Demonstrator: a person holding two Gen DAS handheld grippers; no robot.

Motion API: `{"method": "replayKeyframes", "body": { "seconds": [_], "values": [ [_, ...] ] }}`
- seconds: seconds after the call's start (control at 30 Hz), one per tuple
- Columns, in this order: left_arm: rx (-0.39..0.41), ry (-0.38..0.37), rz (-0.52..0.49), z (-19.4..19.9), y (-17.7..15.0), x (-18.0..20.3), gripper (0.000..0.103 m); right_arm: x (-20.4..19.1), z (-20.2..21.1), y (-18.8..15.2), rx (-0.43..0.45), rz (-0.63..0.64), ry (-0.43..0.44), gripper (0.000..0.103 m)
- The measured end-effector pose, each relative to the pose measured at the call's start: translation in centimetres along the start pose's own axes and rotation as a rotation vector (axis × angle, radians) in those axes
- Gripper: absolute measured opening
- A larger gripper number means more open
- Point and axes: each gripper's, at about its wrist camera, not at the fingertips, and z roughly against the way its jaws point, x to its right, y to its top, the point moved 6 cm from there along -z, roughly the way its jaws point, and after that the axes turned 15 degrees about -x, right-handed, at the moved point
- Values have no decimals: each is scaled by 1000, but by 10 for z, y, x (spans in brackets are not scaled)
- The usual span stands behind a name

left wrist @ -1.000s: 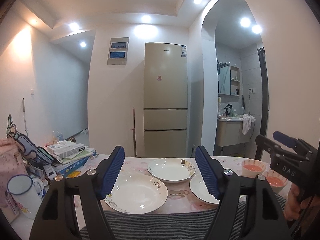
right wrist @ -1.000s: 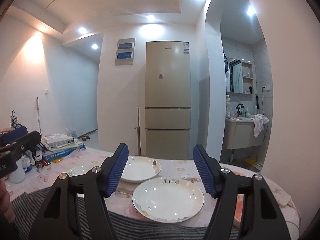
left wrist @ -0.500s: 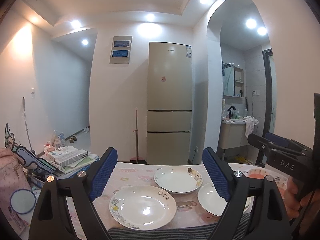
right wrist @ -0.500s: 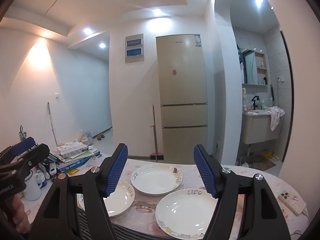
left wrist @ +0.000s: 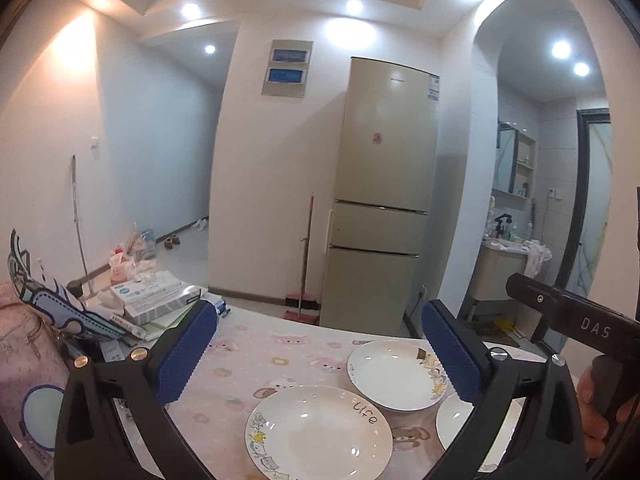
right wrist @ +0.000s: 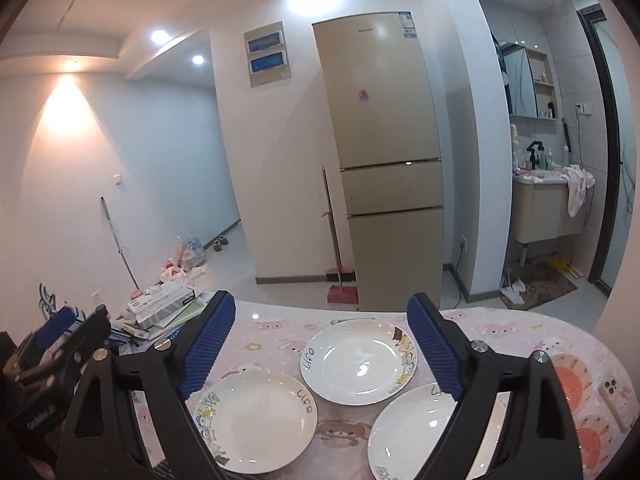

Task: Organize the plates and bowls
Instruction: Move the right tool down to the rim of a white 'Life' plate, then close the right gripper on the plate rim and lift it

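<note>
Three white plates with cartoon rims lie on the pink tablecloth (left wrist: 256, 344). In the left wrist view the near plate (left wrist: 320, 432) sits low between my fingers, the far plate (left wrist: 394, 374) is behind it, and a third plate (left wrist: 460, 424) is half hidden by my right finger. My left gripper (left wrist: 320, 350) hovers above them, its jaws opening with nothing between them. In the right wrist view my right gripper (right wrist: 322, 344) hangs over the left plate (right wrist: 256, 420), far plate (right wrist: 358, 360) and right plate (right wrist: 416, 428), its jaws also opening and empty. Two orange-lined bowls (right wrist: 572, 376) appear blurred at the table's right.
Books and boxes (left wrist: 156, 300), a pink bag (left wrist: 28, 344) and a mug (left wrist: 40, 412) crowd the table's left end. A phone (right wrist: 614, 396) lies near the right edge. Beyond the table stand a fridge (left wrist: 380, 200) and a broom (right wrist: 334, 240). A hand (left wrist: 600, 400) holds the right gripper (left wrist: 520, 288).
Both grippers rose and drew back, so the plates now sit lower and farther off. Both pairs of jaws spread wider. The striped cloth at the bottom has left view.
</note>
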Motion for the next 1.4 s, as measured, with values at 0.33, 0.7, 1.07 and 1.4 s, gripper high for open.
{"method": "replayKeyframes", "body": {
  "seconds": [0.33, 0.7, 1.07, 1.4],
  "values": [
    [-187, -33, 72, -70, -40, -36, 103, -4, -79, -34, -227, -54, 119, 87],
    [-504, 51, 187, -164, -113, -82, 93, 32, -191, -110, -584, -157, 144, 80],
    [-648, -76, 359, -195, -149, -100, 49, 24, -226, -140, -742, -204, 325, 41],
    [-738, -80, 436, -214, -169, -113, 13, 15, -245, -158, -820, -228, 417, 24]
  ]
}}
